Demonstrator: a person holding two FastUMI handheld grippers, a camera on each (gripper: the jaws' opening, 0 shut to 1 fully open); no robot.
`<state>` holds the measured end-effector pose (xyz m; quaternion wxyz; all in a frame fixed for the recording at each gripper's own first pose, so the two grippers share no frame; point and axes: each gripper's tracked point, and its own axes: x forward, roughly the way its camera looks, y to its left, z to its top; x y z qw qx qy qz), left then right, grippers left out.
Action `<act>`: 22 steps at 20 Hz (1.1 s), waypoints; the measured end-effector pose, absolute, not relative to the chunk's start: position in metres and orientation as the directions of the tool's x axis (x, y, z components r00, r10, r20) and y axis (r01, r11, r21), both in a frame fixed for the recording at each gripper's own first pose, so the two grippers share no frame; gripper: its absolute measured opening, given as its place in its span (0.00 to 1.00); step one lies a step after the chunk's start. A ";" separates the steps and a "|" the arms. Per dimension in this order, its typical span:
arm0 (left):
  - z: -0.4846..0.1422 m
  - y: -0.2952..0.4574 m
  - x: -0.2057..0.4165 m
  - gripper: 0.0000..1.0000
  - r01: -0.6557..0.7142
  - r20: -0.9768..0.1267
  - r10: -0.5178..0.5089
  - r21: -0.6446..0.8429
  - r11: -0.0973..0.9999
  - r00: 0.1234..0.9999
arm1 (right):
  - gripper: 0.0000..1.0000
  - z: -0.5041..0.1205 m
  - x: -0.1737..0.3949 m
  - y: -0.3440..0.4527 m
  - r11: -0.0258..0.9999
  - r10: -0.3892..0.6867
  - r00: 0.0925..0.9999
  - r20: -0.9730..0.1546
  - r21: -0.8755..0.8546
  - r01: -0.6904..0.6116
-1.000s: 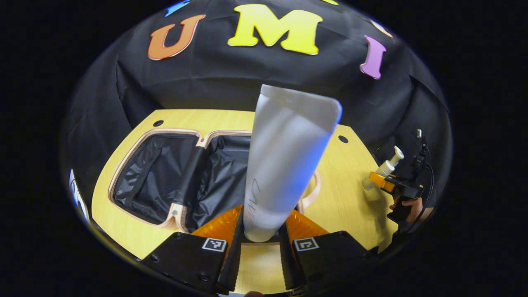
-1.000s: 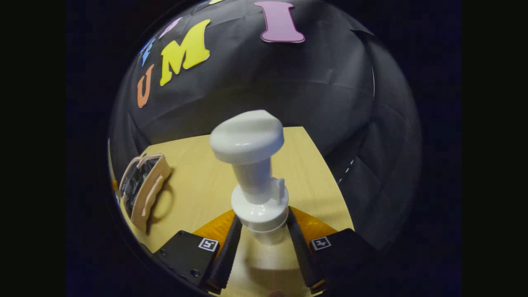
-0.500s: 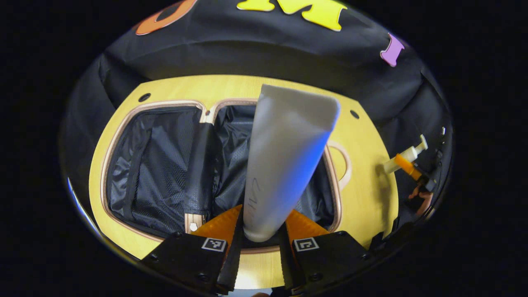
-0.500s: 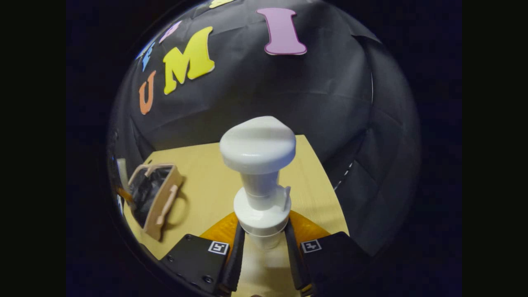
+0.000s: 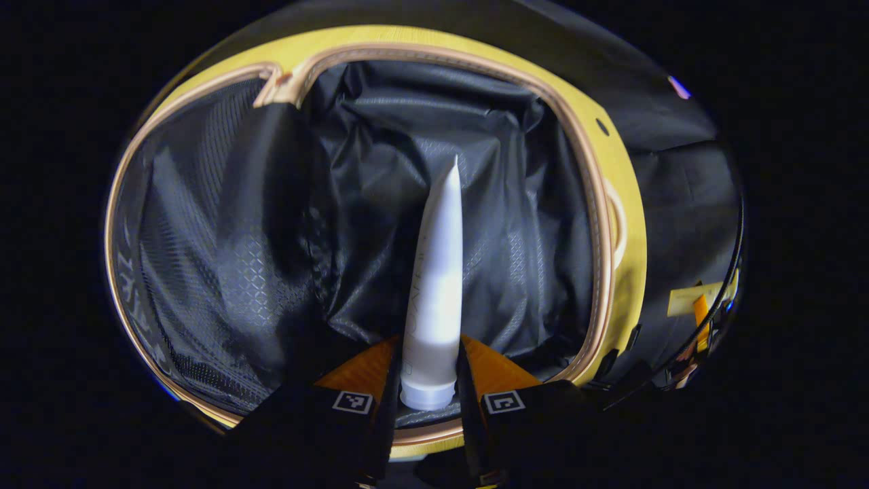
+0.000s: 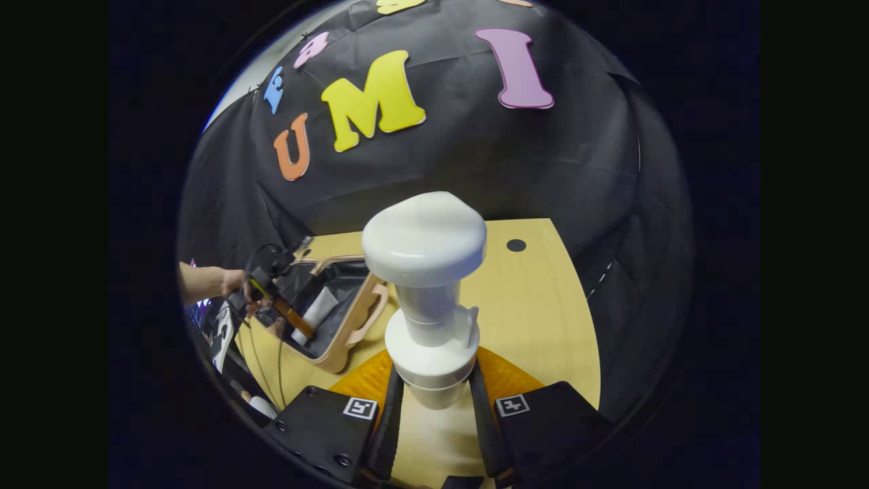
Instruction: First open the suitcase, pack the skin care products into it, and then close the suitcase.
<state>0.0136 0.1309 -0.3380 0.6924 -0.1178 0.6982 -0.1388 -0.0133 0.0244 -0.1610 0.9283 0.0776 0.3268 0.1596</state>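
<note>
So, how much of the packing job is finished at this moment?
Done: the suitcase lies open. In hand: the left tongs hold the white tube inside it, unreleased; the right tongs grip the pump bottle above the table. Left: placing both, then closing.

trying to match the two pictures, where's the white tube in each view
Left gripper view: the white tube stands at centre, clamped in the left hand-held gripper over the black lining.
Right gripper view: the tube lies small at left, inside the suitcase.
Shared landmark: the suitcase's tan rim.
</note>
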 end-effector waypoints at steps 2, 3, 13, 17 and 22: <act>-0.343 0.131 0.017 0.45 0.030 -0.935 -0.353 -0.353 0.935 -0.023 | 0.44 -0.149 -0.016 0.037 0.929 0.368 0.738 -0.566 0.256 -0.267; -0.342 0.130 0.016 0.52 0.036 -0.936 -0.352 -0.352 0.935 -0.023 | 0.44 -0.143 -0.016 0.044 0.925 0.378 0.738 -0.559 0.265 -0.273; -0.277 0.139 0.012 0.84 0.119 -0.926 -0.329 -0.311 0.943 0.186 | 0.46 -0.130 -0.010 0.129 0.871 0.489 0.661 -0.569 0.277 -0.406; -0.218 0.145 0.013 0.92 0.153 -0.804 -0.334 -0.298 0.942 0.491 | 0.46 -0.132 -0.002 0.191 0.806 0.578 0.532 -0.618 0.332 -0.490; -0.159 0.166 -0.021 0.99 0.096 -0.615 -0.241 -0.260 0.961 0.751 | 0.46 -0.158 0.024 0.260 0.787 0.590 0.359 -0.723 0.415 -0.457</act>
